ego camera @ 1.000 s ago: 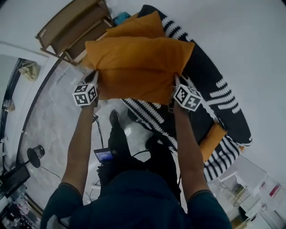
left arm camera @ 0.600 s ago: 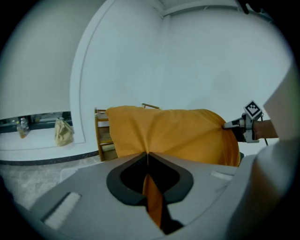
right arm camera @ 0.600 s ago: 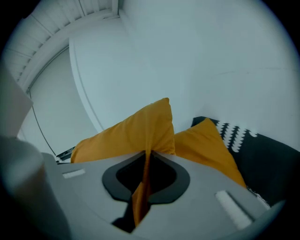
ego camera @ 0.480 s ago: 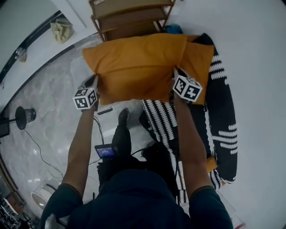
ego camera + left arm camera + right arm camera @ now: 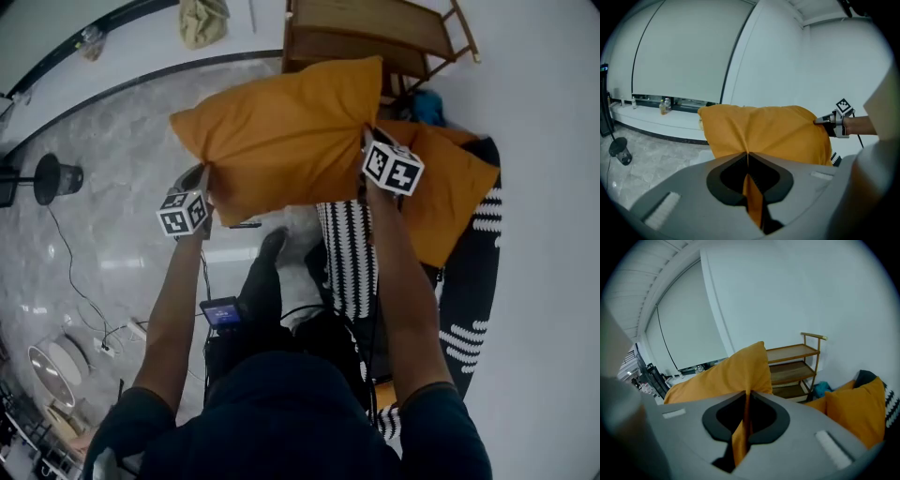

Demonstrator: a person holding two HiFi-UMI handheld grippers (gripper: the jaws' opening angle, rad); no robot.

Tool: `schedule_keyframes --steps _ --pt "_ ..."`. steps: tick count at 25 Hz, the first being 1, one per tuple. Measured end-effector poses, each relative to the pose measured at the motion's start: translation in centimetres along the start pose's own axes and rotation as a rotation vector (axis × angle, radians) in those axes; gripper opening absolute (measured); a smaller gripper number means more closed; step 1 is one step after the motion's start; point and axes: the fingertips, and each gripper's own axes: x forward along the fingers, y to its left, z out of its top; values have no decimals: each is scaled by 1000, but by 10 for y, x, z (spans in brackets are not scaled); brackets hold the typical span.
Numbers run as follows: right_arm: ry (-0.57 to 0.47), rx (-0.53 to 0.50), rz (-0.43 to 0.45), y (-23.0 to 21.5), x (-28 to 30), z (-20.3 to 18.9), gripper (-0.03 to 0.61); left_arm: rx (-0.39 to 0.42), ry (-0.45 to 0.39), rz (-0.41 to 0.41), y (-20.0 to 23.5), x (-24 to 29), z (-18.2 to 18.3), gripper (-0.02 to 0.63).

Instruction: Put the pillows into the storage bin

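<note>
An orange pillow [image 5: 281,136] hangs in the air in front of me, stretched between both grippers. My left gripper [image 5: 204,180] is shut on the pillow's left edge, with the fabric [image 5: 754,206] pinched between its jaws. My right gripper [image 5: 367,150] is shut on the right edge, cloth [image 5: 740,437] caught in its jaws. In the left gripper view the pillow [image 5: 764,133] fills the middle, with the right gripper [image 5: 830,124] at its far side. A second orange pillow [image 5: 450,187] lies on the black-and-white striped seat [image 5: 473,281] at the right. No storage bin is in view.
A wooden shelf rack [image 5: 370,33] stands against the wall ahead, also in the right gripper view [image 5: 794,364]. The floor is grey marble [image 5: 112,169] with a cable, a black lamp base [image 5: 56,176] and a round white object [image 5: 52,361] at the left.
The view has swung left: shelf and striped seat have shifted right, more floor shows at the left. The pillow stays gripped at both edges, now tilted with its right side higher.
</note>
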Motion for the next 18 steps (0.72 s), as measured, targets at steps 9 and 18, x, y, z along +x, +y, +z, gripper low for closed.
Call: schedule_keyframes --steps 9,18 --pt "57 -166 89 79 84 33 20 -141 12 65 49 -22 -32 5" --pt "141 -503 186 170 177 48 20 -377 83 70 39 -23 -106 6"
